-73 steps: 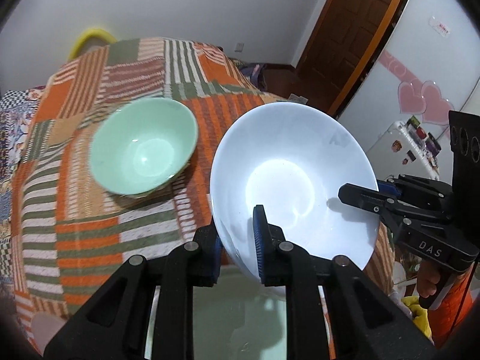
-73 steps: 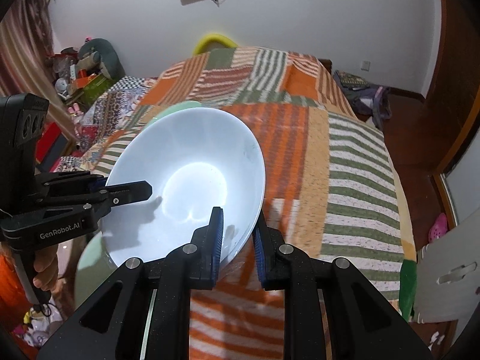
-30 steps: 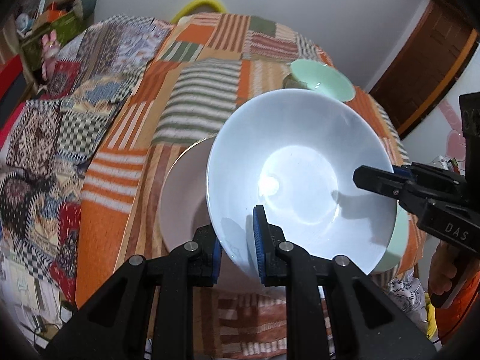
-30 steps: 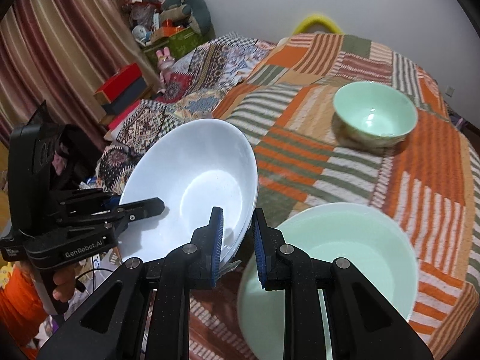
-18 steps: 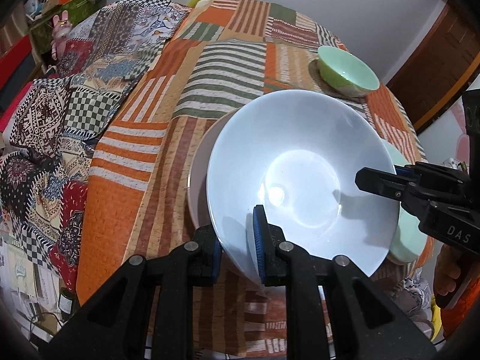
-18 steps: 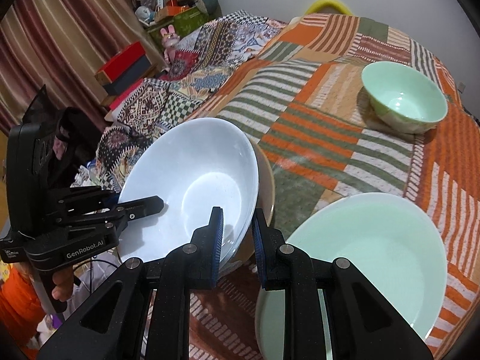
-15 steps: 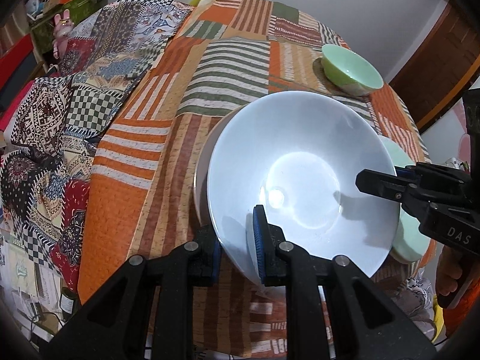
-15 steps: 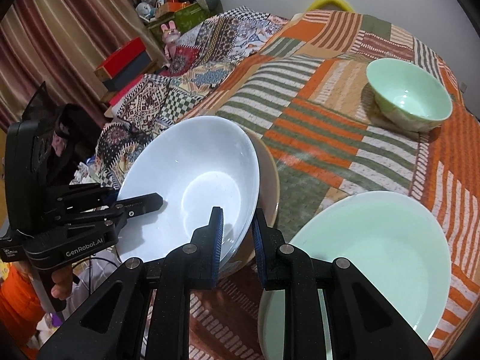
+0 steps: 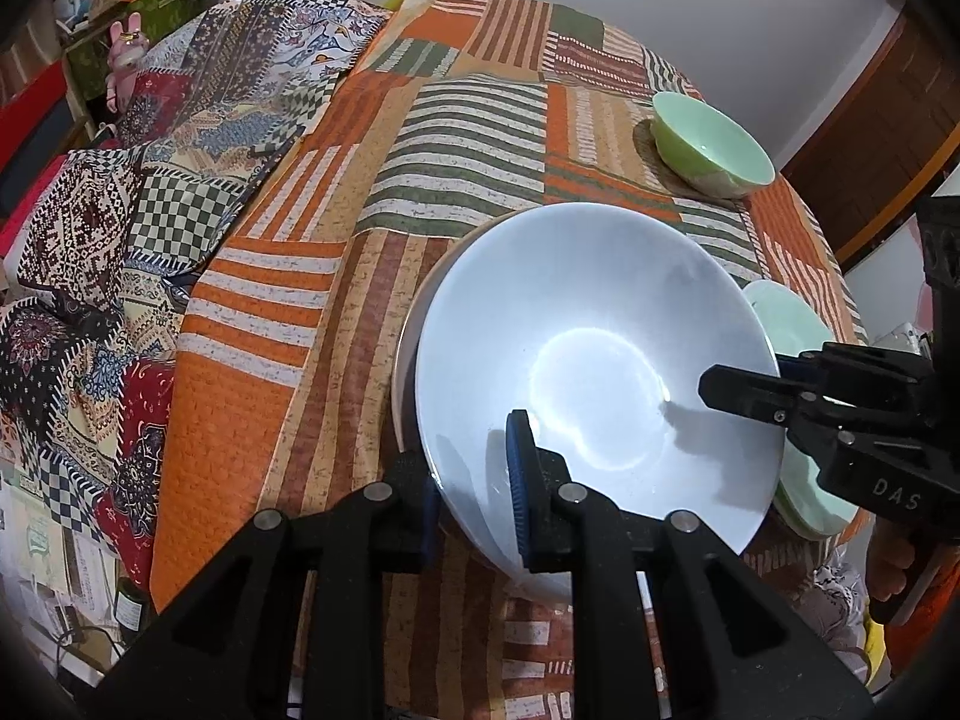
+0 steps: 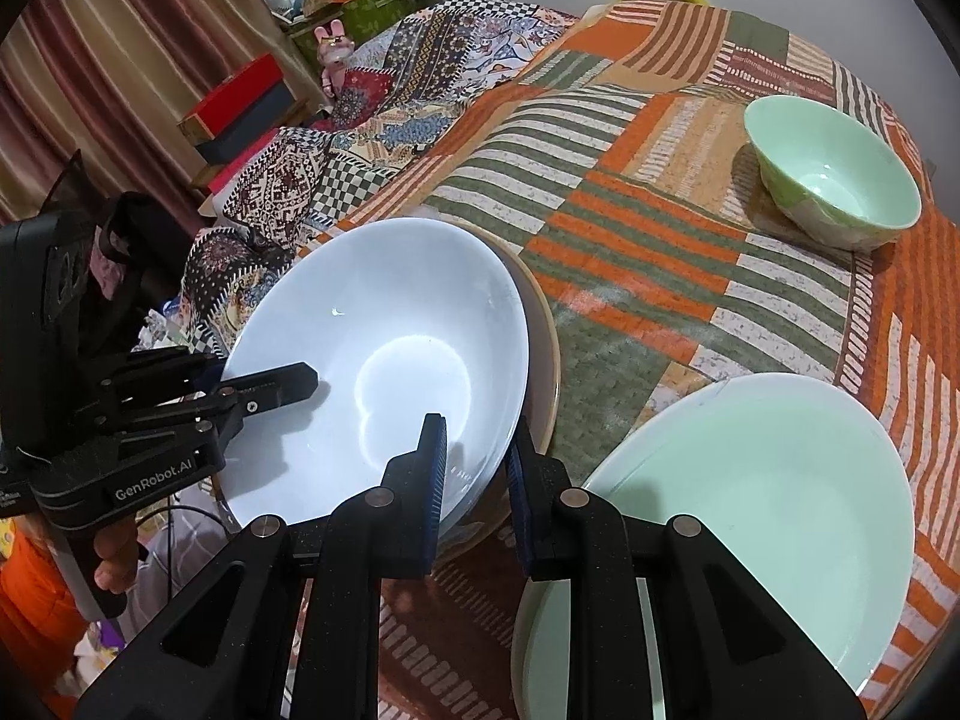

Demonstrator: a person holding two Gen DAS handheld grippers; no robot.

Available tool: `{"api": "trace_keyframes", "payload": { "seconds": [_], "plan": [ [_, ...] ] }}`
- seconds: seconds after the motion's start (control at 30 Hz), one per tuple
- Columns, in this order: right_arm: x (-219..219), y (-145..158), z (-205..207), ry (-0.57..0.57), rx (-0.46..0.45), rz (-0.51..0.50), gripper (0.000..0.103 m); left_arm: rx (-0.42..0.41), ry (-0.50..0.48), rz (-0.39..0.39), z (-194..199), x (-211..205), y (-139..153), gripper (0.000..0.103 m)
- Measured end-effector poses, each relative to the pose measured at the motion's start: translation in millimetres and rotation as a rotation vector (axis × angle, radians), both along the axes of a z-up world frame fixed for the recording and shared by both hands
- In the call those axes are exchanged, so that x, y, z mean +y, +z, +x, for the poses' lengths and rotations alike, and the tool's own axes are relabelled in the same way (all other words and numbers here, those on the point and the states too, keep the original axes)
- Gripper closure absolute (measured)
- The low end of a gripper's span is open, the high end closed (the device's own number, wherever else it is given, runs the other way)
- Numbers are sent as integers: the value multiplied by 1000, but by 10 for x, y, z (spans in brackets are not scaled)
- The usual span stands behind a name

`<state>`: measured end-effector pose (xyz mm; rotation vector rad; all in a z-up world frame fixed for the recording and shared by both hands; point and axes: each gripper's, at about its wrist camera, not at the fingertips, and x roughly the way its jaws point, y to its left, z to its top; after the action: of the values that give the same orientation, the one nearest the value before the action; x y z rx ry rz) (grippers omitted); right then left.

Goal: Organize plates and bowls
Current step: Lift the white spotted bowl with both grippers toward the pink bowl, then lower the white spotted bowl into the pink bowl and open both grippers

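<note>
Left wrist view: white bowl (image 9: pixel 600 354) is being clamped at opposite rims by both closed hand-held grippers (image 9: pixel 471 483) (image 10: pixel 474 483); it should be lowered level, centred over the beige plate (image 10: pixel 543 348).

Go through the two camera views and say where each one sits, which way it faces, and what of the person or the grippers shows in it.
Left wrist view: sits on the left gripper, looking down along its fingers at the white bowl whose rim it clamps; the right gripper and a hand enter at right.
Right wrist view: sits on the right gripper, clamped on the white bowl's other rim; the left gripper and its hand show at left.
Shared: the white bowl, small green bowl, green plate, patchwork tablecloth.
</note>
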<state>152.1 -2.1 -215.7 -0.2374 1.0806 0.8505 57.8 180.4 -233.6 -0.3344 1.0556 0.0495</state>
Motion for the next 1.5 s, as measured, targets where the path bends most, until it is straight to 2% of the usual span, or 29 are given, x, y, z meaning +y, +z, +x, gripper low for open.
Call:
{"api": "trace_keyframes", "payload": {
  "seconds": [0.57,0.83,0.93,1.0,1.2,1.33,1.43,1.5],
  "plan": [
    [6,-22,-9,11,6,2,85,7,16,-2,-41,44,70,85],
    [-10,-2,-16,6,-8,6,85,16,19,29,-39,28,102,83],
    [-17,24,-20,-1,-31,5,86,-6,37,63,-70,58,164,72],
    [-37,77,-19,-7,-60,15,85,-38,47,59,-96,99,226,62],
    [-98,182,3,-10,-96,5,85,-71,56,32,-79,131,323,61],
    [-205,249,57,-38,-105,15,78,-98,40,24,-8,78,415,61],
    [-327,340,127,-74,-141,17,74,-123,17,24,86,19,512,61],
    [-428,416,202,-106,-165,19,67,-147,2,26,176,-27,596,59]
  ]
}}
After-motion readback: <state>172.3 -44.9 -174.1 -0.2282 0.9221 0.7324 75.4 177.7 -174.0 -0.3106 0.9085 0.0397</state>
